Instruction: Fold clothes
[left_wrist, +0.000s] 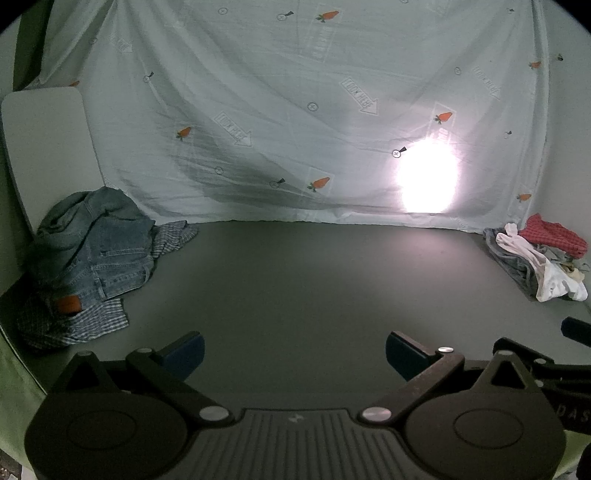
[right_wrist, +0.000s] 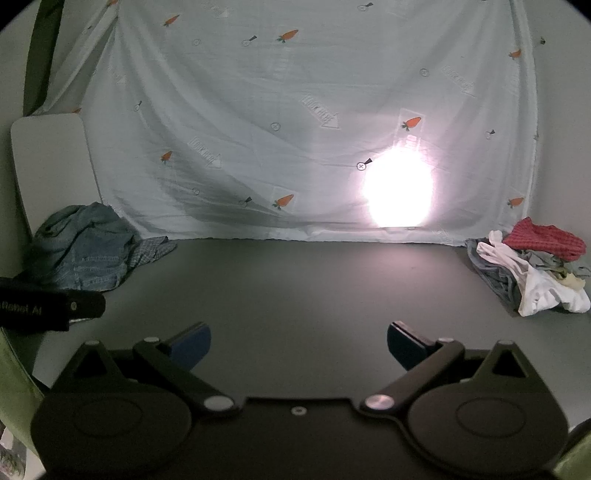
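Observation:
A heap of blue denim jeans on a checked shirt lies at the table's left; it also shows in the right wrist view. A second heap with a red cloth, a white garment and grey pieces lies at the right, seen too in the right wrist view. My left gripper is open and empty above the bare grey table. My right gripper is open and empty, beside the left one, whose body shows at the left edge.
A pale sheet printed with carrots hangs behind the table, with a bright lamp glare on it. A white board leans at the back left. Green cloth borders the left edge.

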